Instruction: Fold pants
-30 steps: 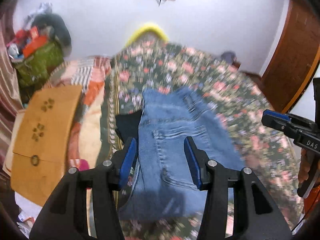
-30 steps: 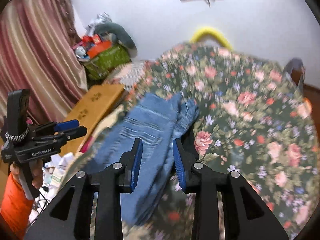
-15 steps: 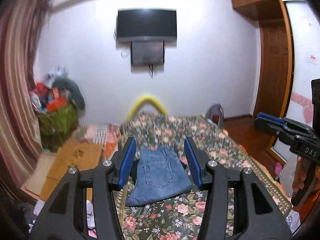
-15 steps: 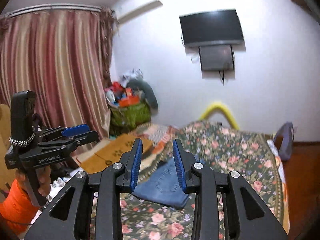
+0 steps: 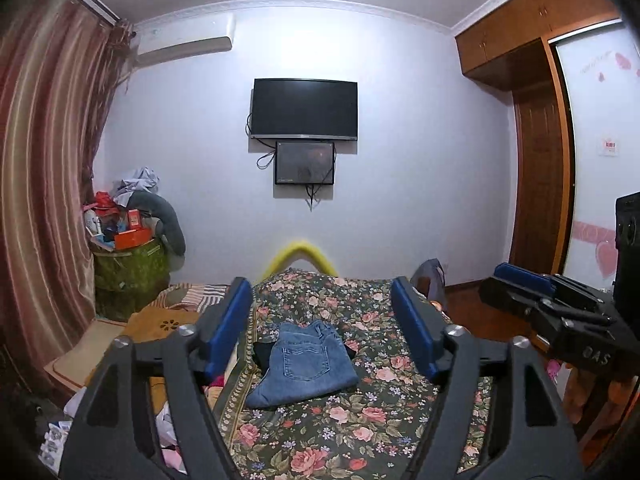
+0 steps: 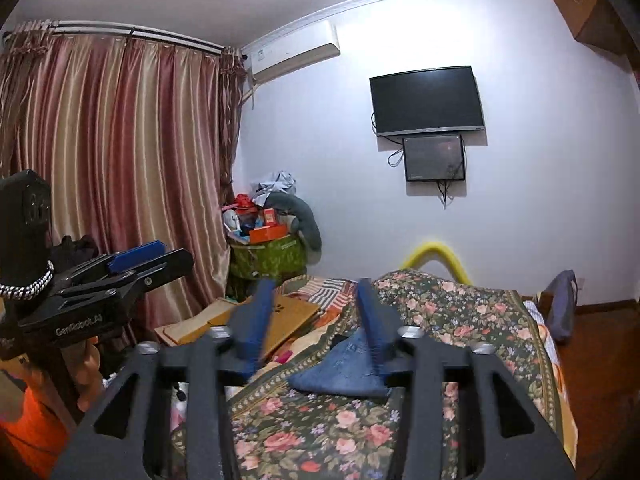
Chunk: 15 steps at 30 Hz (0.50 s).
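Left tongs (image 5: 322, 328) raised, wide | right tongs (image 6: 316, 320) raised, wide | pants (image 5: 306, 364) folded on bed (image 5: 360, 420)

In the right wrist view the right gripper (image 6: 316, 322) has motion-blurred blue pads, and its right finger covers the pants (image 6: 344, 374) at their 2 o'clock corner. In the left wrist view a dark garment (image 5: 265, 354) under the pants (image 5: 306, 364) shows only at 9 o'clock; what it is cannot be told. The bed (image 5: 360, 428) is cut off by the lower edge at 6 o'clock. The basket (image 5: 128, 268) contents are too small to identify.
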Available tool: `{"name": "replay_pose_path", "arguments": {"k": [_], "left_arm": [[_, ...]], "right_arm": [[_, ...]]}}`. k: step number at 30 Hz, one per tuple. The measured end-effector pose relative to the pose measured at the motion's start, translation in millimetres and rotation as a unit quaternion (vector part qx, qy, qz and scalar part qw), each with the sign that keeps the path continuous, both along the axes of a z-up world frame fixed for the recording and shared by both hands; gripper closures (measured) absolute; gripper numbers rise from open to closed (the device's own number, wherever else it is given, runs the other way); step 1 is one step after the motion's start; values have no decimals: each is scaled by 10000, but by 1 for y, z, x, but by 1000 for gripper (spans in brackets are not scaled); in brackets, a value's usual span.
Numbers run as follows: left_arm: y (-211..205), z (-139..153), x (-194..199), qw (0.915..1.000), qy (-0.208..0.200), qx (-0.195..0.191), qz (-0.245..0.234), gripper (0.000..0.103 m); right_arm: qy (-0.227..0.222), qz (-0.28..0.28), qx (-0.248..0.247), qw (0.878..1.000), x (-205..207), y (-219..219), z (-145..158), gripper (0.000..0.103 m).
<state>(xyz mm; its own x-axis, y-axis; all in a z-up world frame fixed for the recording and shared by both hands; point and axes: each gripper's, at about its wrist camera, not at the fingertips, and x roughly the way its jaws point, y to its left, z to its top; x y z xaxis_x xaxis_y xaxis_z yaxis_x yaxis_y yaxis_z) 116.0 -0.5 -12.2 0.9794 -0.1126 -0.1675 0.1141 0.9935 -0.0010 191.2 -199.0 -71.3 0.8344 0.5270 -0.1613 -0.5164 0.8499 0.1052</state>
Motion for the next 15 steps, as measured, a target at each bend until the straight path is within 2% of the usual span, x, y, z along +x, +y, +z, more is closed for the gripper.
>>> {"name": "replay_pose_path", "arguments": {"k": [2,3,4,5,7,9,10,15], "left_arm": [[1,-2,-5,10000,0,-26,44,10],[2,-3,-7,10000,-12,-68,71,6],[4,-4,-10,9999,-38,-114,108,1],[4,-5,-14,9998,-62,-139,133,0],[6,-6,-14,9998,-62,-121,144,0],[7,-7,-14,9998,-50,-103,157,0],[7,-9,-16,9998,-46,-108,157,0],[7,-12,-17,9998,-10,-143,140,0]], "right_arm": [[-63,-128,-31,9999,-6,1,0,38],[-89,-174,-52,9998,-8,2,0,34],[-110,-194,-52,9997,-9,2,0,26],[-120,-205,-43,9997,-9,3,-1,20],[-129,-246,-25,9996,-10,2,-2,17],[-121,-307,-6,9995,-11,2,-3,10],[-131,-338,5,9993,-11,2,-3,2],[-176,-387,20,9991,-20,0,-6,0]]}}
